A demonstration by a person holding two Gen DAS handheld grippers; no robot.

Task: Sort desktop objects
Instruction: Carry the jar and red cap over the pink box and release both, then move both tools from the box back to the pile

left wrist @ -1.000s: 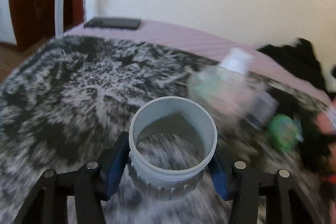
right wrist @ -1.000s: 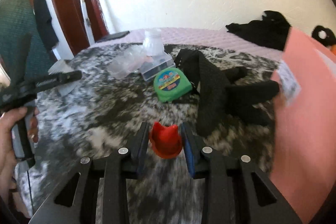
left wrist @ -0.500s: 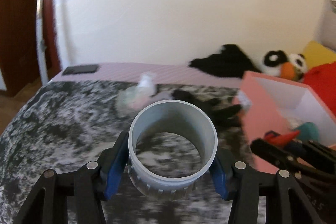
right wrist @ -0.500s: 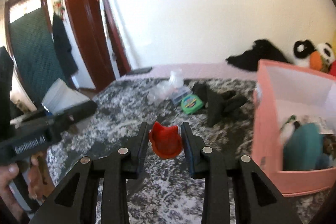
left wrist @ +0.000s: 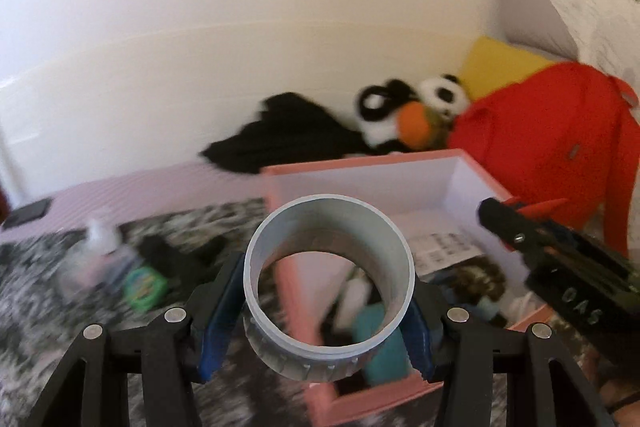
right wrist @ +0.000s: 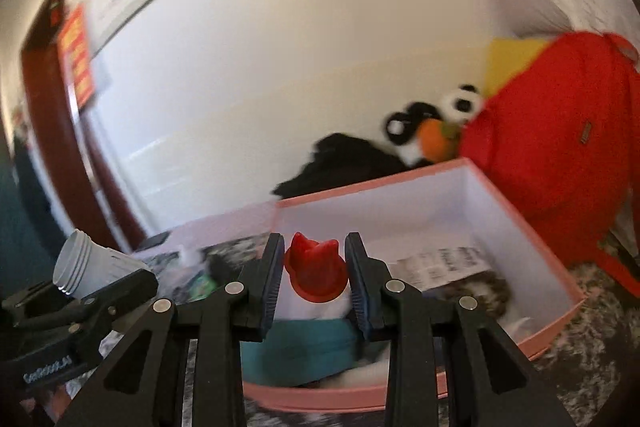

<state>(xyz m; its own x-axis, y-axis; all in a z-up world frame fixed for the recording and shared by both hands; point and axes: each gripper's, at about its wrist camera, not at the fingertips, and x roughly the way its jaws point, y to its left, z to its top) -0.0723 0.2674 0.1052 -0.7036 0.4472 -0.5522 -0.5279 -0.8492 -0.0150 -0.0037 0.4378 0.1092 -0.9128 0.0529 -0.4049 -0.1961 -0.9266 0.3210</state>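
My left gripper [left wrist: 326, 311] is shut on a grey open-ended plastic jar [left wrist: 328, 279] and holds it in the air over the near-left corner of a pink box [left wrist: 360, 167]. The jar also shows in the right wrist view [right wrist: 86, 267]. My right gripper [right wrist: 314, 273] is shut on a small red cat-eared piece [right wrist: 314, 267] above the near side of the pink box [right wrist: 532, 247]. The right gripper also shows in the left wrist view [left wrist: 516, 223]. The box holds a teal item [right wrist: 304, 347], a printed paper and other things.
A green tape measure [left wrist: 144, 285], a clear spray bottle [left wrist: 98, 251] and a black cloth [left wrist: 180, 255] lie on the black-and-white blanket left of the box. A red backpack [left wrist: 544, 143], a panda plush [left wrist: 416, 111] and a black garment [left wrist: 288, 135] lie behind it. A phone [left wrist: 28, 213] lies far left.
Both grippers have swung right and risen from over the blanket to above the pink box, each keeping its object. The box now fills the middle of both views.
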